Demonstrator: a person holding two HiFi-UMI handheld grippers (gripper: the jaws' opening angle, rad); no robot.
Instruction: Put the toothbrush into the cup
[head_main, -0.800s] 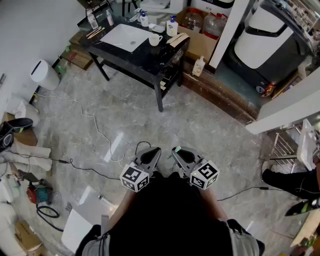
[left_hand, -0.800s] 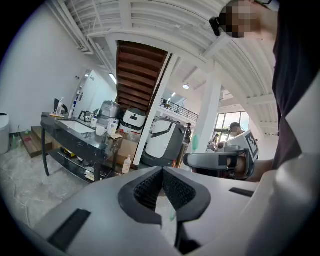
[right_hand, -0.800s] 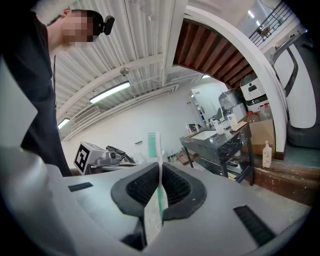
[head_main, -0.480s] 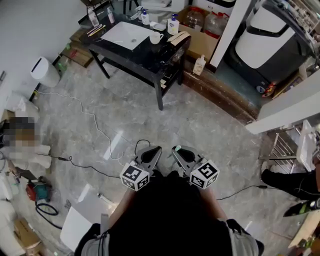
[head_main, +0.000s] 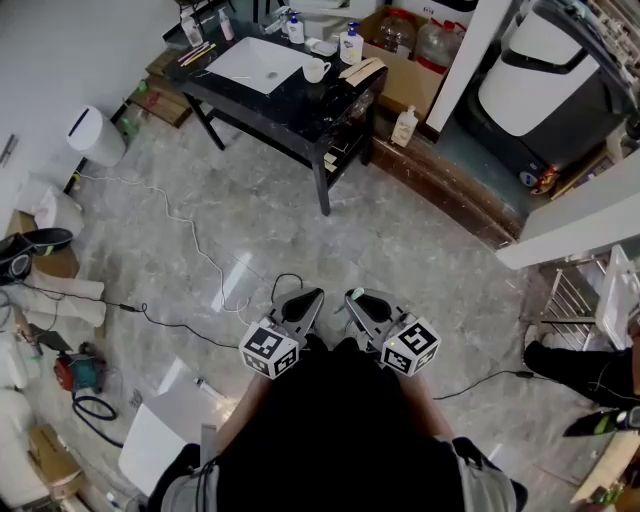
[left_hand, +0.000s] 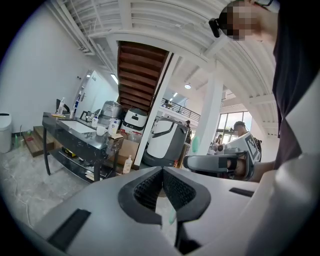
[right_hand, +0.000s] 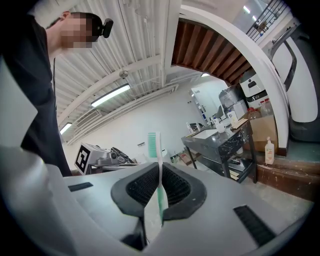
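Observation:
A green-and-white toothbrush (right_hand: 156, 165) stands upright between the jaws of my right gripper (right_hand: 159, 170), which is shut on its handle. Its green head (head_main: 357, 294) shows just past that gripper (head_main: 362, 306) in the head view. My left gripper (head_main: 300, 306) is held beside it, close to my body, shut with nothing in it (left_hand: 162, 172). The white cup (head_main: 315, 70) stands far ahead on the black table (head_main: 300, 115), beside a white basin (head_main: 258, 64). The cup is small in the right gripper view (right_hand: 220, 128) and the left gripper view (left_hand: 101, 130).
Cables (head_main: 190, 250) trail over the grey marble floor between me and the table. A white bin (head_main: 88, 135) stands at the left and a white board (head_main: 160, 440) lies near my feet. A cardboard box (head_main: 400, 70), a soap bottle (head_main: 405, 128) and a large white machine (head_main: 540, 90) are beyond the table.
Both grippers keep the same pose in front of my body. The head view has drifted a little, so the table sits slightly nearer the top edge.

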